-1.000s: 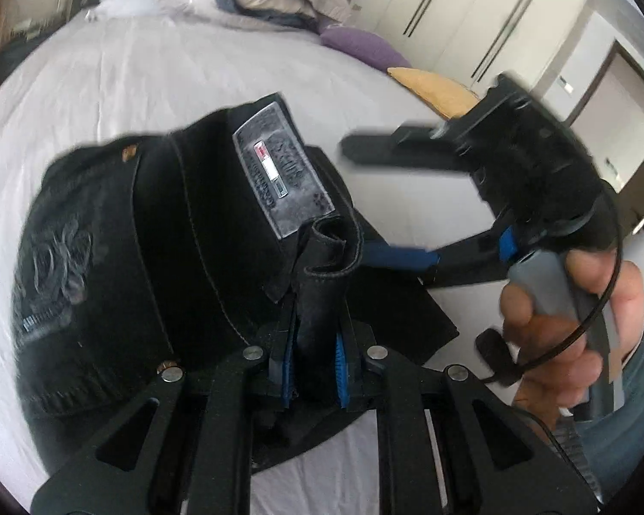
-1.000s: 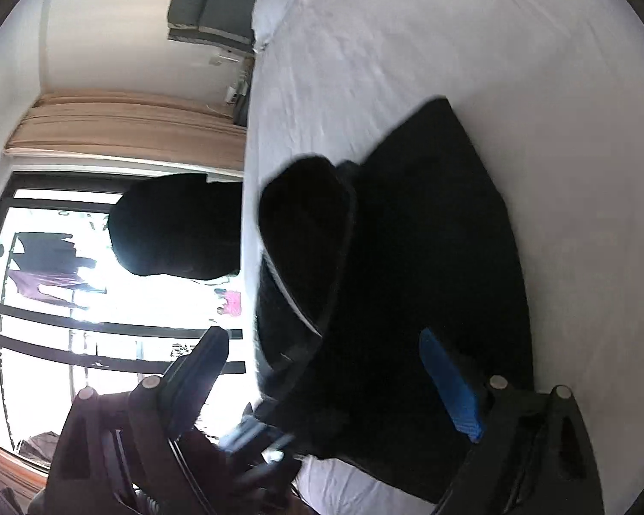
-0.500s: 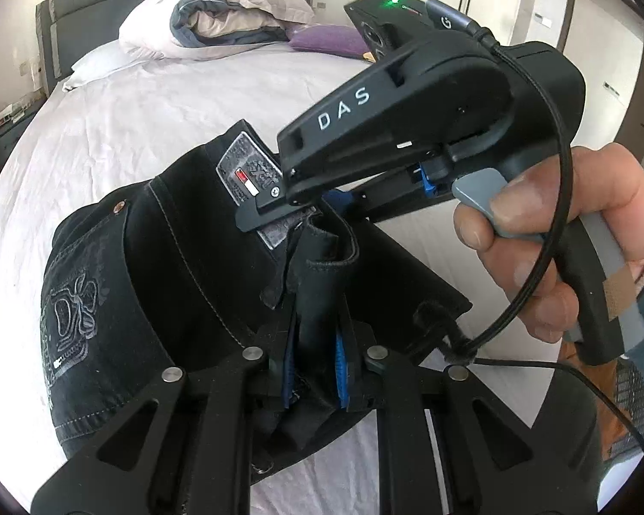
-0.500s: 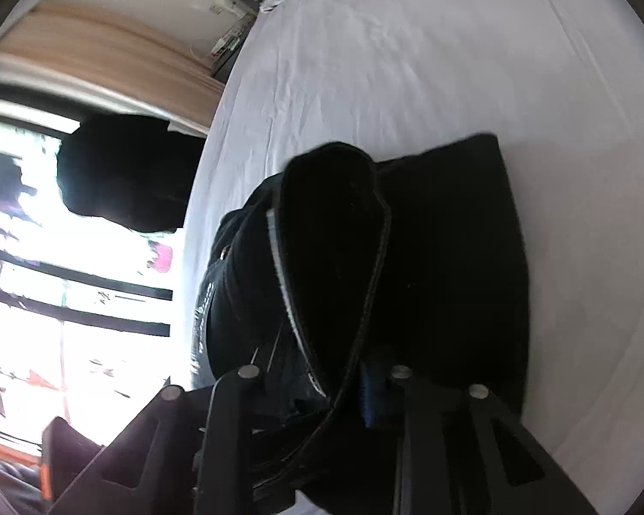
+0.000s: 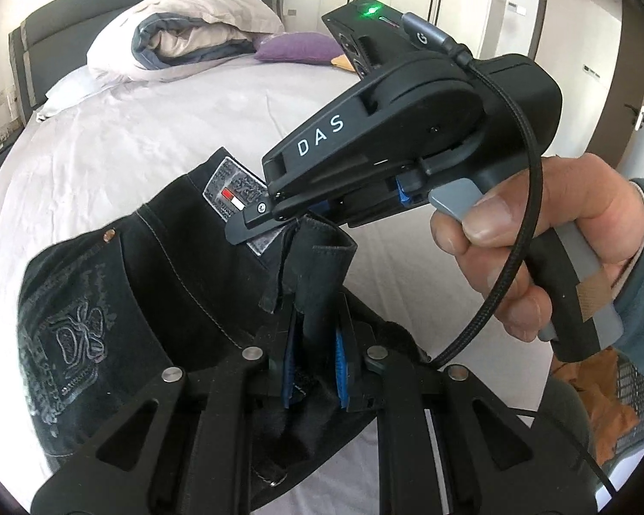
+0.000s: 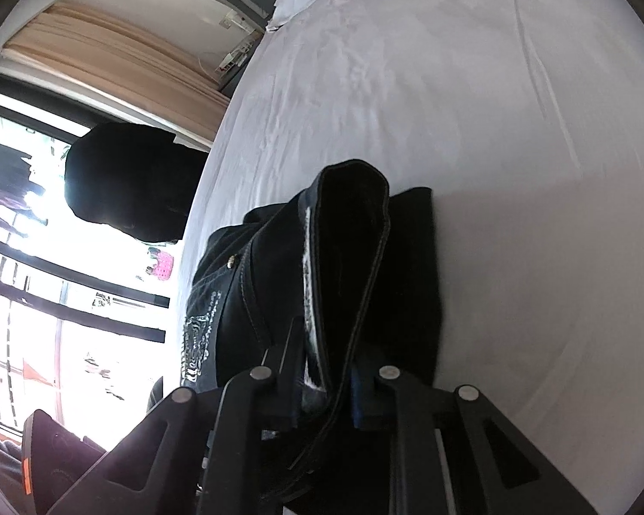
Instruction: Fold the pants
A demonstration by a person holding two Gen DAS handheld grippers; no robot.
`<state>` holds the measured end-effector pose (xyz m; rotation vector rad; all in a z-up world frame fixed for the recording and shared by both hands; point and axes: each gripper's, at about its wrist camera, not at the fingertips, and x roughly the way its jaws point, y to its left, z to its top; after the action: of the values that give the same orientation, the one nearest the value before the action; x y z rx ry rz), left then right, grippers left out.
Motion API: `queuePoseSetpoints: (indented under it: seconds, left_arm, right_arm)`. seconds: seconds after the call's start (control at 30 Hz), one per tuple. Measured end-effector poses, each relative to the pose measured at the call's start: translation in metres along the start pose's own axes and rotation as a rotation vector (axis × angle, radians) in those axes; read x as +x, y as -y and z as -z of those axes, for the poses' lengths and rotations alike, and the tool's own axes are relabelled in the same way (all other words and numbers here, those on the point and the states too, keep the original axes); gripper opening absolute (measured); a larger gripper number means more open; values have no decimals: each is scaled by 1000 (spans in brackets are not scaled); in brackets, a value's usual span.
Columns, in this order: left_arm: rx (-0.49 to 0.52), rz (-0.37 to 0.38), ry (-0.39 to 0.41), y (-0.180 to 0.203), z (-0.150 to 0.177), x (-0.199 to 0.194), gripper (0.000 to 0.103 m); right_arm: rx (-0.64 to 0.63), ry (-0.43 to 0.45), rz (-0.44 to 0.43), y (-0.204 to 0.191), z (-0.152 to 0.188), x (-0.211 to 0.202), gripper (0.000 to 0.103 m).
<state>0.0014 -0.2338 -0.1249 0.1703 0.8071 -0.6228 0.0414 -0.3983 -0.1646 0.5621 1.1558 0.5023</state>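
Both grippers clamped the black jeans (image 5: 150,283).
Left gripper (image 5: 315,369) and right gripper (image 6: 326,390) each pinched bunched waistband above the white bedsheet (image 6: 472,107).

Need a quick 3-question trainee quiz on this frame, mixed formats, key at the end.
1. True or false: the left claw is shut on the black pants.
2. The right claw grips: A) a pillow B) the pants' waistband C) nothing.
3. Fill in: the pants lie on the white ___.

Key: 1 true; 2 B; 3 bed.
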Motion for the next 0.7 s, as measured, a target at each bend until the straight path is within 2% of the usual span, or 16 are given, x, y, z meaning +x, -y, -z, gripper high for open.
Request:
queuePoseSetpoints:
  seconds: [0.13, 0.3, 0.4, 0.43, 0.5, 0.53, 0.57, 0.6, 0.63, 0.67, 0.7]
  left_arm:
    - [12, 2, -24, 6, 11, 16, 13]
    - [12, 16, -50, 7, 17, 27, 14]
    - [-19, 57, -70, 1, 17, 25, 19]
    - [-33, 83, -70, -1, 17, 20, 21]
    - [-61, 121, -64, -3, 17, 2, 28]
    - [-71, 133, -57, -3, 18, -7, 29]
    - [-84, 161, -45, -5, 20, -20, 35]
    - [-95, 183, -34, -8, 21, -32, 57]
    - [-107, 188, -15, -13, 22, -42, 68]
    - [-126, 183, 26, -20, 24, -56, 74]
    - [-139, 182, 55, -28, 25, -65, 74]
  right_arm:
    - [31, 14, -10, 8, 7, 12, 18]
    - [107, 59, -62, 29, 20, 12, 20]
    - [163, 58, -99, 42, 25, 15, 29]
    - [182, 62, -121, 45, 26, 13, 34]
    - [186, 76, -111, 45, 27, 4, 42]
    - [192, 86, -105, 45, 28, -3, 50]
    - [204, 96, -90, 47, 30, -9, 61]
    - [215, 110, -63, 48, 30, -16, 64]
    - [222, 125, -31, 49, 31, -25, 65]
    - [227, 137, -12, 48, 32, -32, 66]
    - [223, 151, -23, 45, 32, -38, 66]
